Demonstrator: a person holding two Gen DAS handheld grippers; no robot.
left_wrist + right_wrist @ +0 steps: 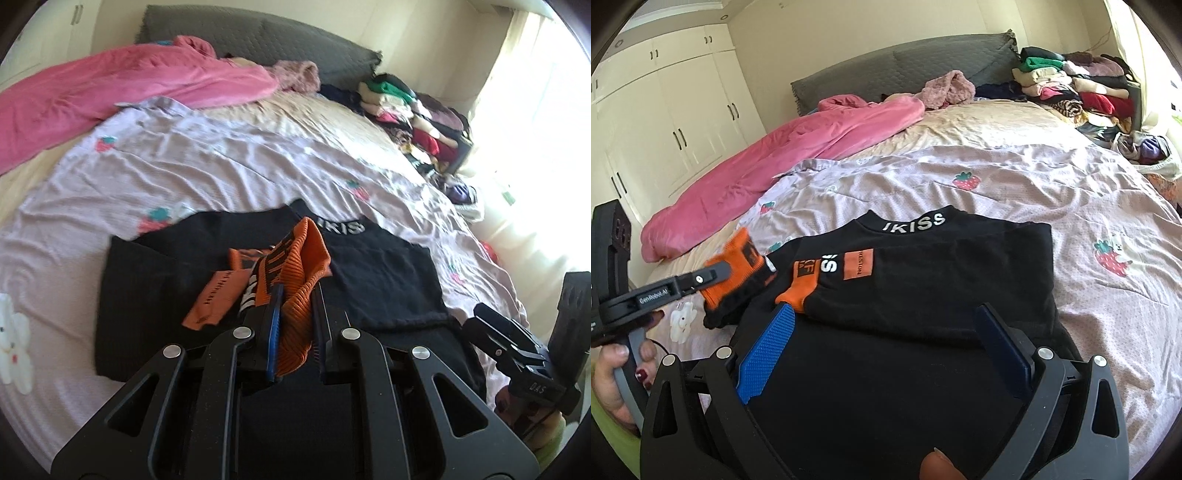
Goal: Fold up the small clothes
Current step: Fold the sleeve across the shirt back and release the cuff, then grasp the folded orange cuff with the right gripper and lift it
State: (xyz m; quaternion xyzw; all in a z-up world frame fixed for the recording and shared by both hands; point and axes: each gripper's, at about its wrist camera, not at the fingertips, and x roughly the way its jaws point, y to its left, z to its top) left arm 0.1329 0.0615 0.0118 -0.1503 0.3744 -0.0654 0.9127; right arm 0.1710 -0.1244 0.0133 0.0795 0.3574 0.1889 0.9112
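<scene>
Left gripper [297, 295], left wrist view: jaws clamped on the orange ribbed cuff [295, 269] of a sleeve, cloth bunched between the pads and lifted off the bed. Black shirt [380, 277]: lying flat on a pale lilac sheet [221, 162] printed with strawberries, collar lettering facing away from the camera. Right gripper [487, 317]: seen side-on at the right edge; its opening cannot be told from this view. Pink blanket [110, 96]: rumpled at the far left. Pile of folded clothes [417, 114]: far right corner of the bed, by the bright window.

Right gripper [886, 325], right wrist view: jaws standing wide apart over the shirt's [923, 266] lower part, pads pressing on nothing. Second orange cuff [799, 290]: lying on the shirt, just beyond the left blue pad [768, 350]. Left gripper [716, 273]: at left, closed on the first cuff [738, 266], held in a hand [613, 373] with red-painted nails. Grey headboard [905, 62]: at the back. Cream wardrobes [665, 110]: on the left wall.
</scene>
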